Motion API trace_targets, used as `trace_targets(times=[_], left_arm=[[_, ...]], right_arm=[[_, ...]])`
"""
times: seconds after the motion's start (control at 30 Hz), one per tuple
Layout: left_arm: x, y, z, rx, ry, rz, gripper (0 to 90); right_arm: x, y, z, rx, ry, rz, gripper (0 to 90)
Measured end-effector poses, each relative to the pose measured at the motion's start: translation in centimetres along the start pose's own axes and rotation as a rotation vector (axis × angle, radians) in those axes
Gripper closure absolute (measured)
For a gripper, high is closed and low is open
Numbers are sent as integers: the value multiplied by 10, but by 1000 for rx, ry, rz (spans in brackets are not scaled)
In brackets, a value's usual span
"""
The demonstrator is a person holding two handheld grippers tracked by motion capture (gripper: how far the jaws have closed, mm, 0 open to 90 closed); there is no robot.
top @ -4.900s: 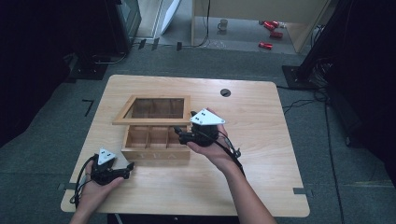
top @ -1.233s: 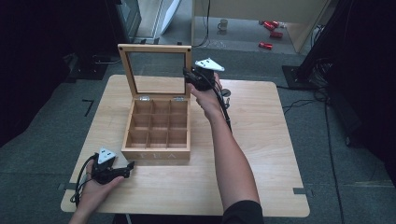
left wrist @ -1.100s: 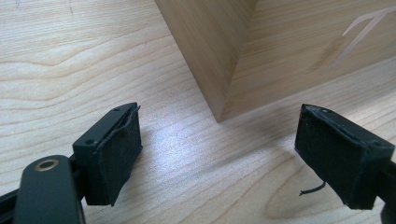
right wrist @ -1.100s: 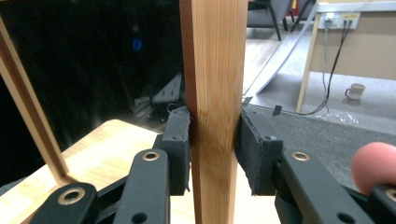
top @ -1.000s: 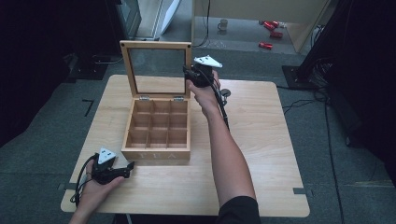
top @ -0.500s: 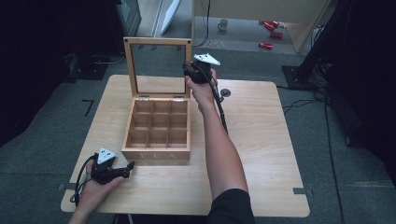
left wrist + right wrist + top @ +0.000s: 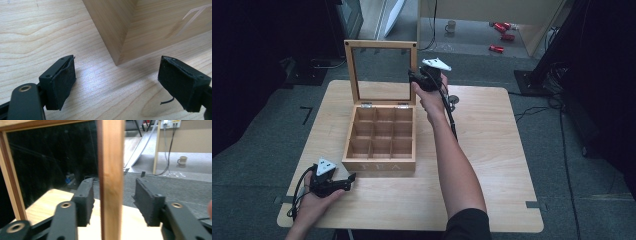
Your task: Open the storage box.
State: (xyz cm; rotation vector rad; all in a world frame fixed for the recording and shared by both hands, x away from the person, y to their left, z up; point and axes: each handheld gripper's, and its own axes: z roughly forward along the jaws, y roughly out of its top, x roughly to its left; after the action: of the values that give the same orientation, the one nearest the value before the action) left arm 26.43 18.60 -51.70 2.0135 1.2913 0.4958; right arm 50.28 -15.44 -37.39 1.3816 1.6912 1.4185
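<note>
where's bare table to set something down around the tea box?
Widest free patch: right of the tea box, between the right forearm and the table edge. A front strip runs between box and near edge. Left of the box is narrower. Crowded: front-left corner by the left gripper, and around the upright lid.

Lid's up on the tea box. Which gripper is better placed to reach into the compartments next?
Probably left. The left gripper rests open on the table beside the box; the right gripper, jaws just opened, straddles the raised lid edge.

A light wooden table (image 7: 492,165) stands on grey floor; a compartmented wooden tea box (image 7: 382,142) sits on its left half, lid raised.
</note>
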Motion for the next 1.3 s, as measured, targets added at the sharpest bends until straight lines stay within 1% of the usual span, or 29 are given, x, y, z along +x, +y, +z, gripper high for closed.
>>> trace_targets(times=[0.27,0.37,0.4,0.47,0.63,0.77,0.83,0.97,1.0,1.03,1.07,1.1,1.3], left_arm=[[-1,0,0,1,4,1,152],[-1,0,0,1,5,1,152],[-1,0,0,2,5,1,152],[-1,0,0,1,7,1,152],[-2,0,1,2,10,4,152],[-2,0,1,2,10,4,152],[-2,0,1,3,10,4,152],[-2,0,1,3,11,4,152],[-2,0,1,3,11,4,152],[-2,0,1,4,12,6,152],[-2,0,1,4,12,6,152],[-2,0,1,4,13,8,152],[-2,0,1,6,15,11,153]], right_arm=[[-15,-7,-31,47,-29,-23,293],[-20,-12,-45,72,-56,-49,239],[-22,-14,-49,79,-61,-58,226],[-26,-18,-58,89,-60,-62,204],[-35,-28,-80,103,-49,-57,170],[-41,-35,-100,103,-45,-70,156],[-45,-40,-108,103,-54,-84,152],[-56,-51,-124,107,-68,-79,149],[-56,-51,-124,107,-68,-79,149],[-62,-57,-132,107,-78,-70,148],[-62,-57,-132,107,-78,-70,148],[-68,-62,-140,106,-87,-63,148],[-88,-77,-163,99,-121,-36,148]])
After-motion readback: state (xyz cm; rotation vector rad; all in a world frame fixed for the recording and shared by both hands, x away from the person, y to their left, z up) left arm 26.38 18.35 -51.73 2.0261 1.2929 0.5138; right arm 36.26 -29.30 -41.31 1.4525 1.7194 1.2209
